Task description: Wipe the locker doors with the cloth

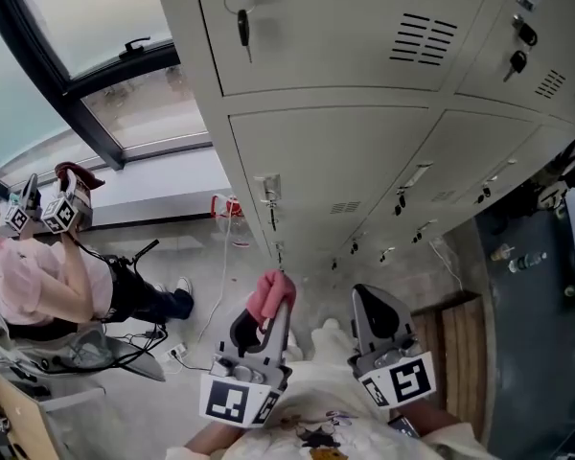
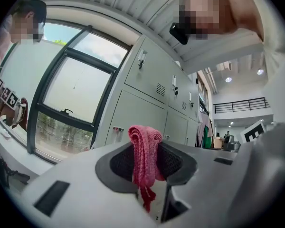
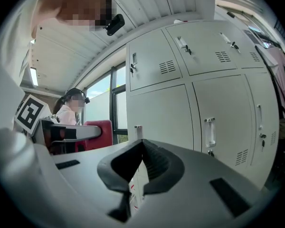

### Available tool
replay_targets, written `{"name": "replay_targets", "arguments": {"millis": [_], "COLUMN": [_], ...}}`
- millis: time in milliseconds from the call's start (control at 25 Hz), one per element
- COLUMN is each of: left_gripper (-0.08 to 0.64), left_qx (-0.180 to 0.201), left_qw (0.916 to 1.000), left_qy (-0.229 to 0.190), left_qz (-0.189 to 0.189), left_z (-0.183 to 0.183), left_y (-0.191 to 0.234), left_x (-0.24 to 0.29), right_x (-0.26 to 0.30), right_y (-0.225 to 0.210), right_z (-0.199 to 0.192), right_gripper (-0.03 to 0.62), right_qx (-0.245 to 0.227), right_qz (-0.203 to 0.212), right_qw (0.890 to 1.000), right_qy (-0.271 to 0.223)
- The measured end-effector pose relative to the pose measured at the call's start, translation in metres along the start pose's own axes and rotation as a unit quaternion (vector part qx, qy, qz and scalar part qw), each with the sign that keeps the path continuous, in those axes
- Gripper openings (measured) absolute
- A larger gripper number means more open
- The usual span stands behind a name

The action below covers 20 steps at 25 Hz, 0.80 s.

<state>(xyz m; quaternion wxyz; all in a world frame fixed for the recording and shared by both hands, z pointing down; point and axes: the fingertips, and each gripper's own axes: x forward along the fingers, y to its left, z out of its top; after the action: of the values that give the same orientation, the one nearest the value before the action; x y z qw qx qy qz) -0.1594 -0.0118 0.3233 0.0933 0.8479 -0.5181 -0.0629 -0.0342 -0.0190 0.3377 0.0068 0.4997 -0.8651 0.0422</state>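
A folded pink cloth (image 1: 270, 293) (image 2: 145, 158) is pinched between the jaws of my left gripper (image 1: 264, 326) (image 2: 146, 167), its top sticking up above the jaw tips. My right gripper (image 1: 376, 316) (image 3: 141, 163) is shut with nothing between its jaws. Both grippers are held low in front of me, short of the grey locker doors (image 1: 335, 166) (image 2: 137, 113) (image 3: 159, 118). Neither gripper touches a door. Small handles and keys (image 1: 241, 27) hang on the doors.
A large window (image 1: 105, 65) runs at the left of the lockers. Another person (image 1: 48, 276) holding grippers stands by the window at the left. Cables lie on the floor (image 1: 211, 305). A wooden bench (image 1: 460, 353) and dark shelving (image 1: 537, 286) are at the right.
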Motion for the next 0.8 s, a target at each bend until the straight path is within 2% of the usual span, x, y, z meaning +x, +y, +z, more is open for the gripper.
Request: {"name": "replay_targets", "arguments": {"millis": [440, 800], "left_gripper": [0.109, 0.109], "left_qx": [0.029, 0.046], "left_qw": [0.9963, 0.993], "left_qy": [-0.034, -0.05], "left_qz": [0.073, 0.096], "left_z": [0.042, 0.088], "left_y": [0.023, 0.04], "left_x": [0.03, 0.058], "right_x": [0.025, 0.031], "right_y": [-0.019, -0.024], "right_z": [0.029, 0.043], "right_gripper": [0.003, 0.003], "right_qx": [-0.015, -0.01], "right_qz": [0.05, 0.078], "right_qw": [0.998, 0.996], "right_qy": [-0.023, -0.041]}}
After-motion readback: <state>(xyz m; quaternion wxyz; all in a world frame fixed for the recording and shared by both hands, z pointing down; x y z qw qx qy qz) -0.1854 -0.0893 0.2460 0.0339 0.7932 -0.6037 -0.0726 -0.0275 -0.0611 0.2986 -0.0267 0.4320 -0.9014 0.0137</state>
